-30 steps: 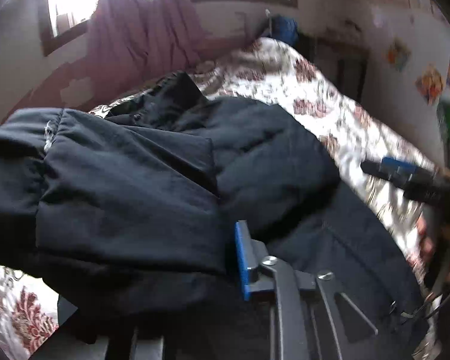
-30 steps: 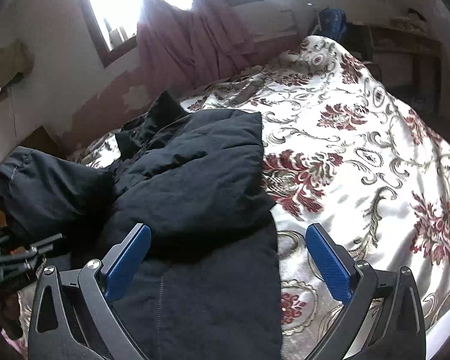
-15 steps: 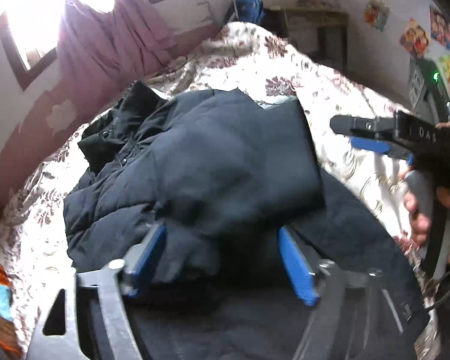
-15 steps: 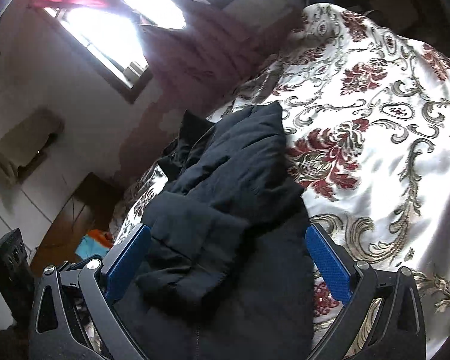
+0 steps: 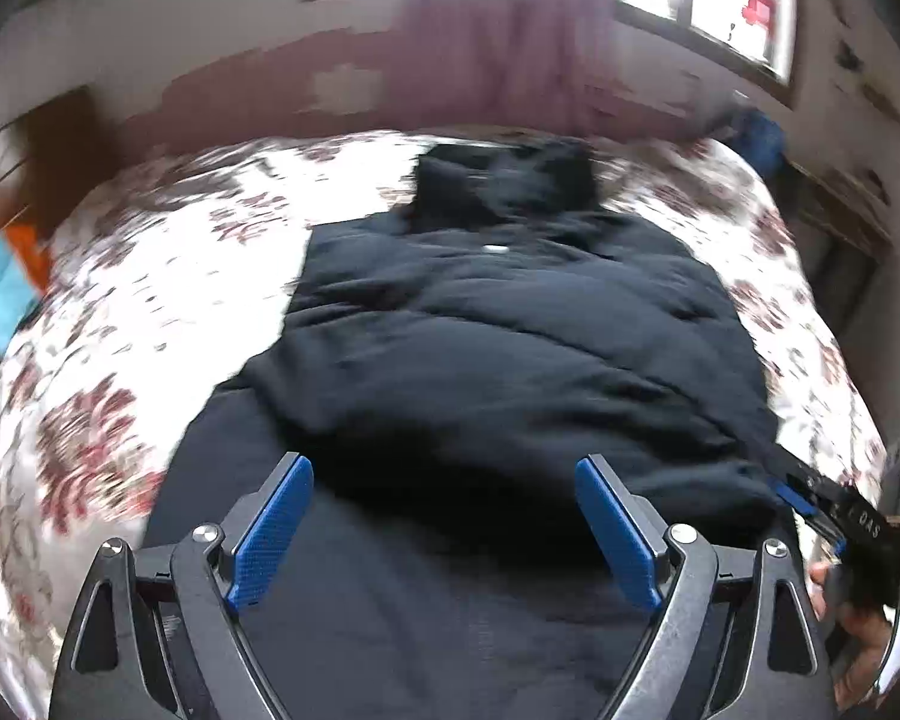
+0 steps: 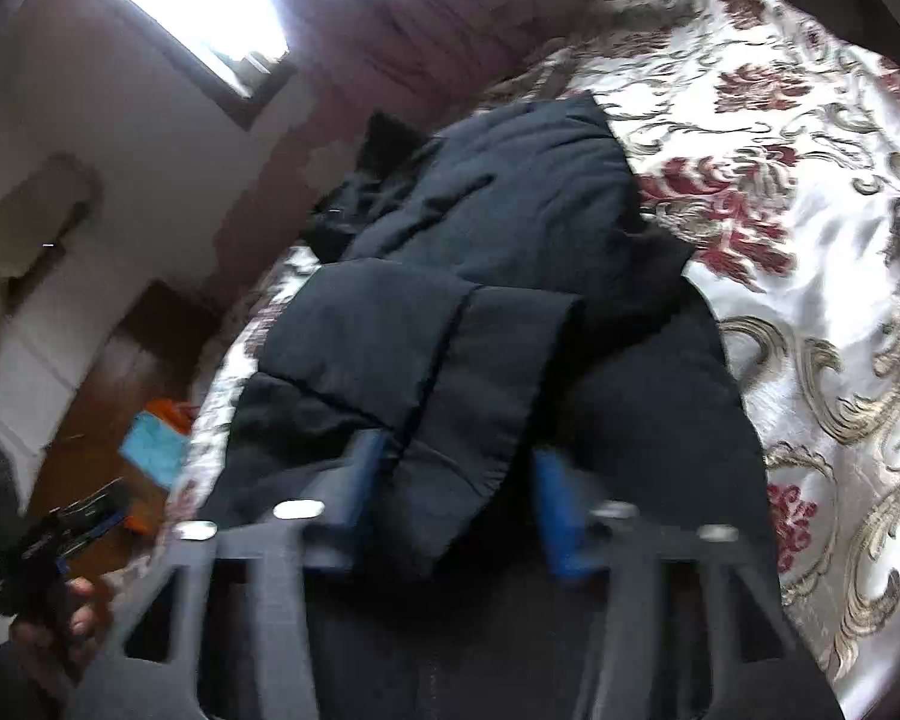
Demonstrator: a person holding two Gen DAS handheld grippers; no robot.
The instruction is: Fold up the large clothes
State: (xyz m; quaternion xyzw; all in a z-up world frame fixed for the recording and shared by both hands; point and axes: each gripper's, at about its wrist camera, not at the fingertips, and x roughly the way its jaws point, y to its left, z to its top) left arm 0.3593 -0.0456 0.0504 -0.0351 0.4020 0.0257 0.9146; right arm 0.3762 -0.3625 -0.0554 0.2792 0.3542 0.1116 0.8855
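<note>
Clearly the risk sits with the puffy black jacket (image 5: 510, 348): its sleeve (image 6: 450, 372), laid across the body, could spring back and undo the fold. On the left, the left gripper (image 5: 444, 528) hovers wide open, holding nothing. The jacket lies on the floral bedspread (image 5: 150, 300), bulky and quilted. Rightward, the right gripper (image 6: 450, 498) straddles the sleeve cuff, blurred; clamped or not, I cannot tell.

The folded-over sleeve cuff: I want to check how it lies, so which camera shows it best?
The right wrist view: the sleeve cuff lies across the black padded jacket, seam and hem visible. The left wrist view shows the jacket blurred, no distinct cuff.
</note>
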